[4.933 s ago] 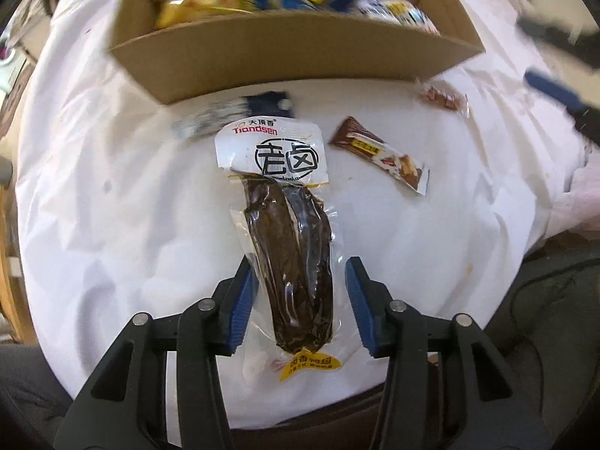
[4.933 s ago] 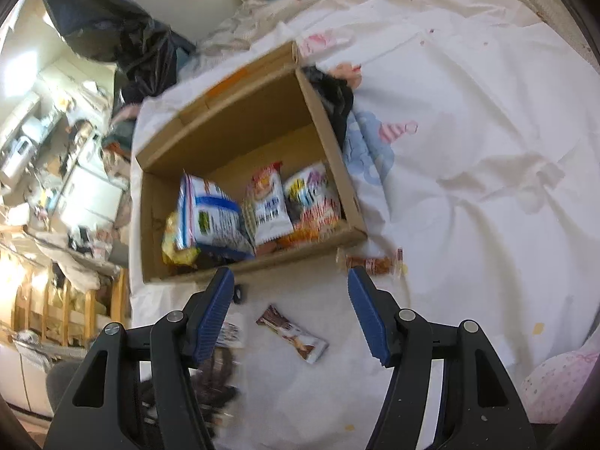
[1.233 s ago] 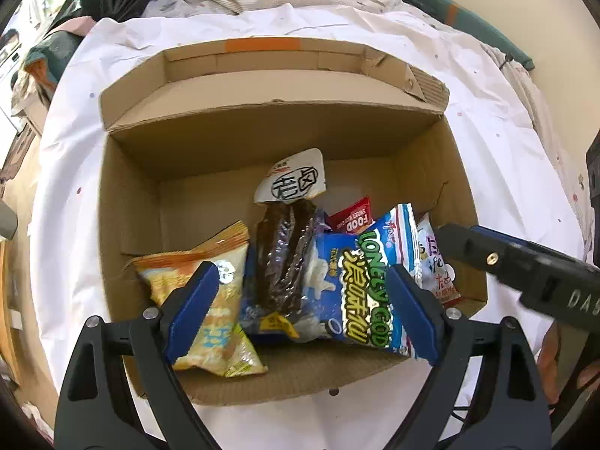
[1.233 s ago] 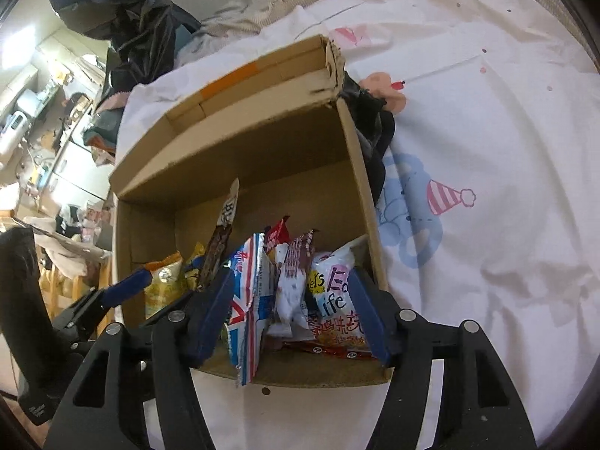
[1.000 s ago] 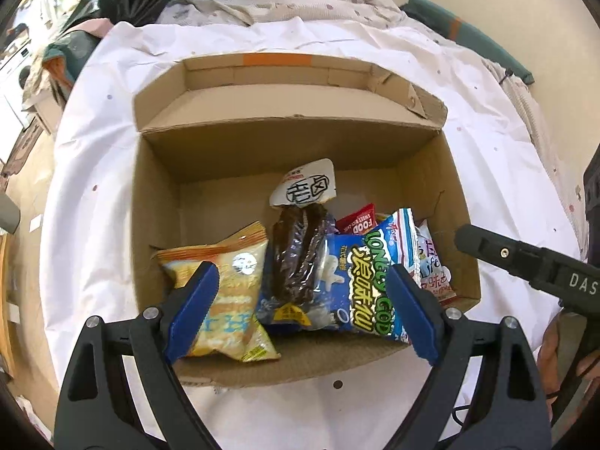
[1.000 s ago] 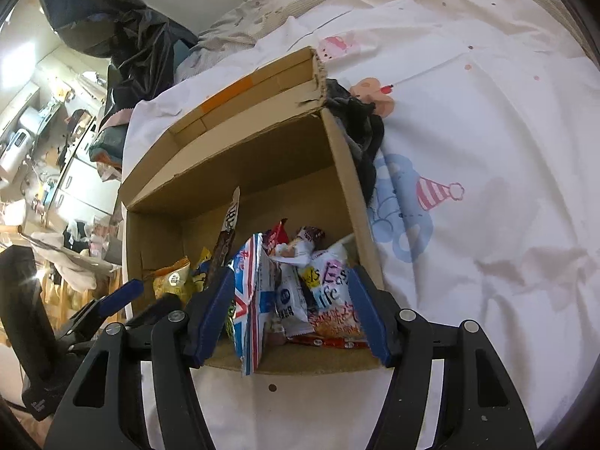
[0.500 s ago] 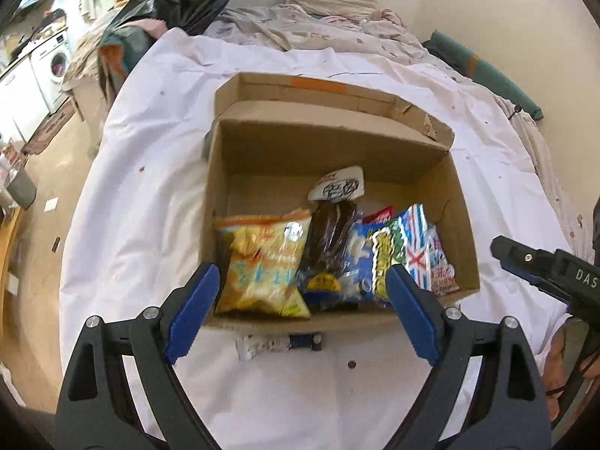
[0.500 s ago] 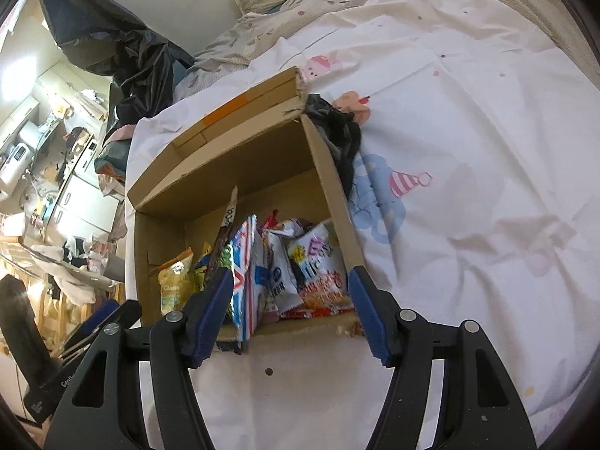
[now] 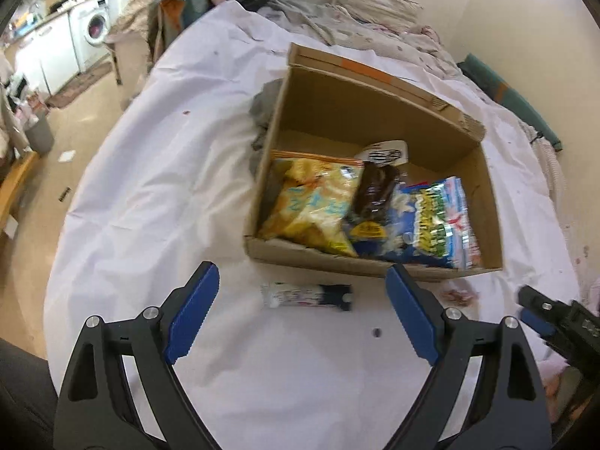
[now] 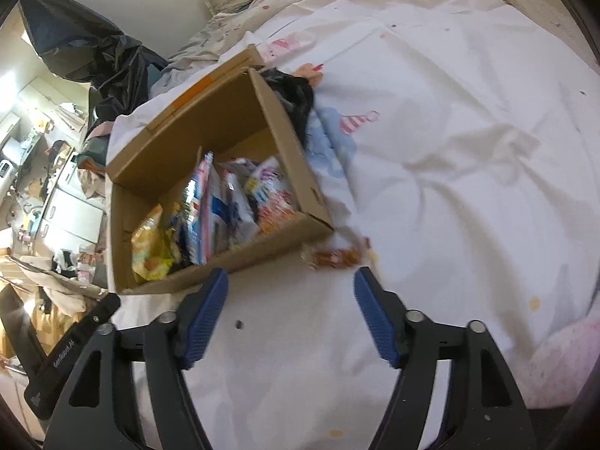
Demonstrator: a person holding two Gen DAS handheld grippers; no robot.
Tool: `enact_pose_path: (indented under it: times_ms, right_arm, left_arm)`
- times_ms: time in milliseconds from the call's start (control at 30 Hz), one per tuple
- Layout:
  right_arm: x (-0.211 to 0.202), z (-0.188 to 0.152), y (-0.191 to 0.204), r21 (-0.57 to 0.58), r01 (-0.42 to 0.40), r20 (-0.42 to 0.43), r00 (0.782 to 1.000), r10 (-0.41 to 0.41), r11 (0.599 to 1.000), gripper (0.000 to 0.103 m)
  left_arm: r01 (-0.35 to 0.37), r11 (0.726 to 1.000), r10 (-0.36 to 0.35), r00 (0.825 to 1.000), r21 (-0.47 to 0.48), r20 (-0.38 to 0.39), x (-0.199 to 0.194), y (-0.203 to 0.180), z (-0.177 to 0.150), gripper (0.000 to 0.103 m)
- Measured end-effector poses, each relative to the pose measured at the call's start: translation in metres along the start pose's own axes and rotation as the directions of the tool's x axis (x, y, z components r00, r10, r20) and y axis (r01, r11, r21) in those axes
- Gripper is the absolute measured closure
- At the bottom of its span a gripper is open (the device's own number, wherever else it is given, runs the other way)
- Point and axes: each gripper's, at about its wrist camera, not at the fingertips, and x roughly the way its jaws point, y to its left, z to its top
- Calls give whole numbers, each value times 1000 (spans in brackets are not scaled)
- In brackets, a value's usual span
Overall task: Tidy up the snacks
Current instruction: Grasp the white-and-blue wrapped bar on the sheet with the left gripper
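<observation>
An open cardboard box [image 9: 375,262] stands on a white sheet and holds a yellow chip bag [image 9: 315,206], a dark brown vacuum pack [image 9: 375,191] and a blue bag [image 9: 438,221]. A white and dark snack bar [image 9: 305,295] lies on the sheet in front of the box, just beyond my open, empty left gripper [image 9: 300,315]. A small clear orange-brown packet [image 10: 333,257] lies by the box's near right corner [image 10: 318,221], just ahead of my open, empty right gripper [image 10: 290,311].
The white sheet [image 9: 150,195] covers a bed with a cartoon print [image 10: 337,127]. A dark cloth [image 10: 296,93] lies against the box's far side. Black bags, a washing machine [image 9: 95,33] and kitchen clutter sit off the left edge.
Both grippers have drawn back from the box and lowered toward the sheet. The snack bar and the orange-brown packet now lie close ahead of the left and right fingers.
</observation>
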Motion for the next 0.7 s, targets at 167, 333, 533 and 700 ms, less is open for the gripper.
enact_pose_path:
  times_ms: [167, 333, 533, 700]
  right_arm:
    - [1, -12, -21, 81, 44, 6, 999, -45, 996, 15]
    - [9, -12, -34, 178, 6, -33, 999, 0, 984, 15]
    - [13, -11, -25, 152, -6, -45, 999, 13, 988, 15]
    - [16, -12, -25, 150, -13, -60, 998, 22, 989, 15]
  left_arm:
    - [-41, 999, 39, 998, -24, -53, 17, 14, -10, 13]
    - [-50, 998, 53, 993, 29, -107, 40, 8, -21, 8]
    - [-22, 988, 46, 986, 150, -160, 75, -19, -34, 8]
    - [-39, 989, 63, 984, 144, -165, 101, -25, -39, 8]
